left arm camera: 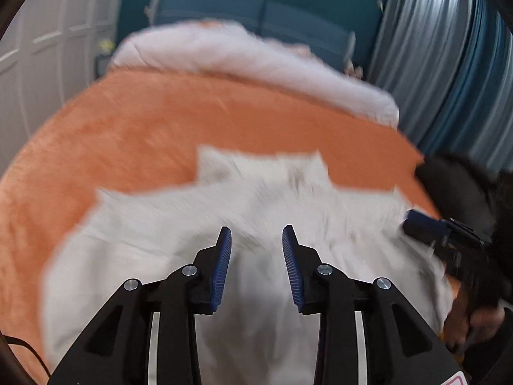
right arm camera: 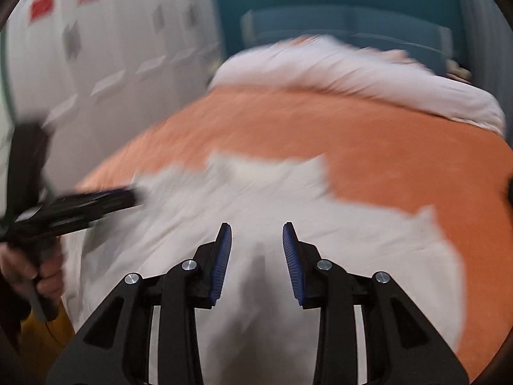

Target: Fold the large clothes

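Note:
A large white garment [left arm camera: 179, 224] lies spread on an orange bed cover [left arm camera: 128, 122], with its collar at the far edge. It also shows in the right wrist view [right arm camera: 336, 240]. My left gripper [left arm camera: 256, 240] is open and empty above the garment's near middle. My right gripper [right arm camera: 256, 240] is open and empty above the same cloth. The right gripper also shows at the right of the left wrist view [left arm camera: 423, 227], over the garment's right edge. The left gripper shows at the left of the right wrist view [right arm camera: 125, 197], at the garment's left edge. Both views are motion-blurred.
A rolled white duvet [left arm camera: 256, 61] lies across the far end of the bed, in front of a blue headboard [left arm camera: 263, 16]. White wardrobe doors [left arm camera: 48, 48] stand to the left and blue-grey curtains [left arm camera: 449, 64] to the right. A dark object [left arm camera: 455, 186] sits at the bed's right edge.

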`<state>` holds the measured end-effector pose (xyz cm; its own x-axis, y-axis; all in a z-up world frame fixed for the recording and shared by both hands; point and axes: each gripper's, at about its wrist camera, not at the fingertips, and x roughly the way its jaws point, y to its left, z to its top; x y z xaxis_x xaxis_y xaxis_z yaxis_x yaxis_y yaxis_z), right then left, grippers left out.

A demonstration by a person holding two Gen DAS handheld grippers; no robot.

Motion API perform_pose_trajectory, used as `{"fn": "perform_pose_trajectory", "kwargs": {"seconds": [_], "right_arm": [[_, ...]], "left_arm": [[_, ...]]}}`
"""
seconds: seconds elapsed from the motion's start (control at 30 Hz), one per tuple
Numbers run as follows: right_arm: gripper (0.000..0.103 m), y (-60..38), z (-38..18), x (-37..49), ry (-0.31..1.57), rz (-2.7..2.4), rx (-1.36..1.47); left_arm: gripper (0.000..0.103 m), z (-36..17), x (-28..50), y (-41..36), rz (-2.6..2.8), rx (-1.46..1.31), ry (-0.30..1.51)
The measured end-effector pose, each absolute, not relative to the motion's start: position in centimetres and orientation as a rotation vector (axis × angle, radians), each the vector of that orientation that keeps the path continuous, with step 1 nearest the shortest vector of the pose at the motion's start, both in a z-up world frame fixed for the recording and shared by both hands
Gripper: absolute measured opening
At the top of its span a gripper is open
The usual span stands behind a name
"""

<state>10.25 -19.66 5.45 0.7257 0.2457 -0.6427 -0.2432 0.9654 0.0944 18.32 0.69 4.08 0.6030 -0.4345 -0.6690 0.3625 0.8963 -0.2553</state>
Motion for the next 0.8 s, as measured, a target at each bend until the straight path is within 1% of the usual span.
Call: {"fn": "perform_pose_trajectory", "kwargs": {"seconds": [0.07,0.1,0.13,0.2,0.23,0.3,0.33,0.37,0.43,0.53,0.63,0.8], "right_arm": [[0.029,-18.0,3.2,12.0,0.757,0.251,-0.08],[0.027,-18.5,2.6,13.2,0.765,0.241,-0.063],[0.026,-19.4,2.4,13.6,0.768,0.231,-0.038],[0.01,-23.2,2.6,15.2,0.763,0.157,0.076],[0.009,-25.3,2.6,15.6,0.761,0.117,0.104],[0.009,-28.9,1.7,15.8,0.765,-0.004,0.166],[0.009,-30.9,1.1,16.0,0.773,-0.041,0.21],[0.0,-32.8,0.3,16.1,0.782,-0.053,0.264],[0.0,-34.2,-1.0,16.2,0.797,-0.049,0.32],[0.0,-33.0,-2.4,16.9,0.806,-0.074,0.257],[0.0,-32.0,-2.8,17.0,0.81,-0.094,0.214],[0.0,-33.2,-3.4,16.9,0.805,-0.079,0.259]], "left_arm": [[0.032,2.1,19.9,-0.3,-0.415,-0.078,0.828],[0.034,1.5,20.6,-0.2,-0.397,-0.076,0.824],[0.034,1.2,21.4,0.2,-0.373,-0.083,0.818],[0.033,0.4,23.3,1.8,-0.324,-0.115,0.827],[0.03,-0.3,24.4,3.0,-0.299,-0.149,0.851],[0.008,-1.5,25.7,4.6,-0.274,-0.2,0.877],[0.008,-1.8,25.9,5.2,-0.267,-0.218,0.883],[0.008,-2.2,26.2,5.8,-0.281,-0.253,0.885],[0.008,-2.6,26.1,5.8,-0.284,-0.267,0.88],[0.008,-3.5,26.1,4.9,-0.268,-0.238,0.876],[0.008,-4.0,26.3,4.7,-0.263,-0.239,0.883],[0.008,-4.7,26.7,4.4,-0.255,-0.236,0.895]]}}
